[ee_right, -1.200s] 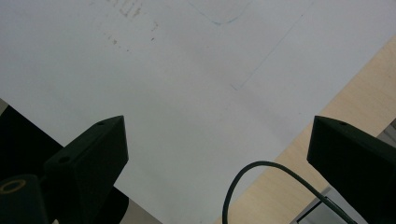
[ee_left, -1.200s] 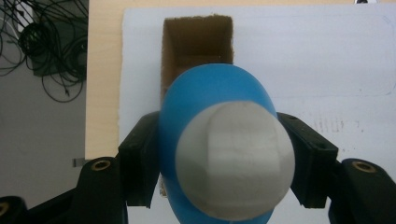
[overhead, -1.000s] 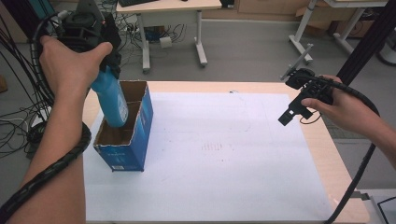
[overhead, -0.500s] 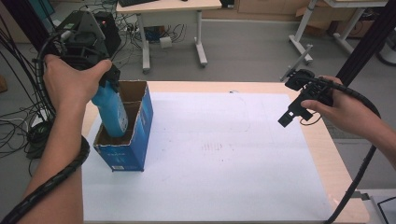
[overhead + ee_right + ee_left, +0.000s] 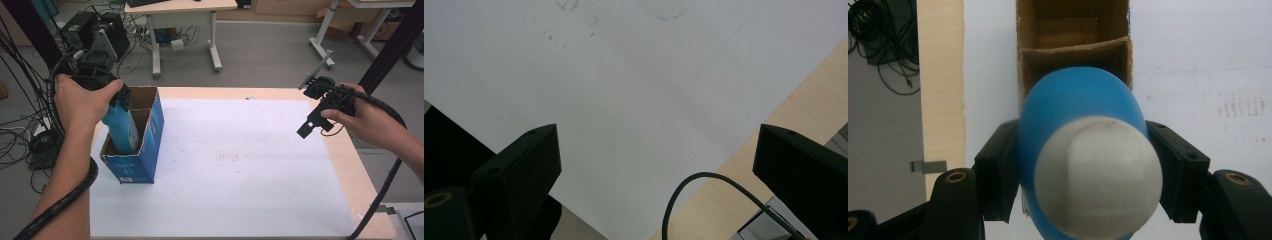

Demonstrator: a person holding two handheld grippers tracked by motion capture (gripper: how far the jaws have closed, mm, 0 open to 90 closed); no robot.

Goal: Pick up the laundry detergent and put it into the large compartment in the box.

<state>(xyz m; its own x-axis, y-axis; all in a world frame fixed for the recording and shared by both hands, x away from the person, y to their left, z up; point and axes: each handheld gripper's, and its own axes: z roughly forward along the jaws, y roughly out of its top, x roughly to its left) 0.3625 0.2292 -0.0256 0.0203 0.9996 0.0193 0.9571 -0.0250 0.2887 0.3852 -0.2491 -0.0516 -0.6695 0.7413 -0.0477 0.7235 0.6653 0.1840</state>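
A: What has changed?
B: The blue bottle, clamped in the left gripper, has been lowered deeper into the near compartment of the blue cardboard box; release is judged close.
A: Any writing?
B: Box print is too blurred to be read; the right gripper is held open, empty

Setting: a lab or office workroom. Indicators: grey floor, a second desk on white legs beyond the surface, a black computer tower beneath it, and loose cables (tangled on the floor at left).
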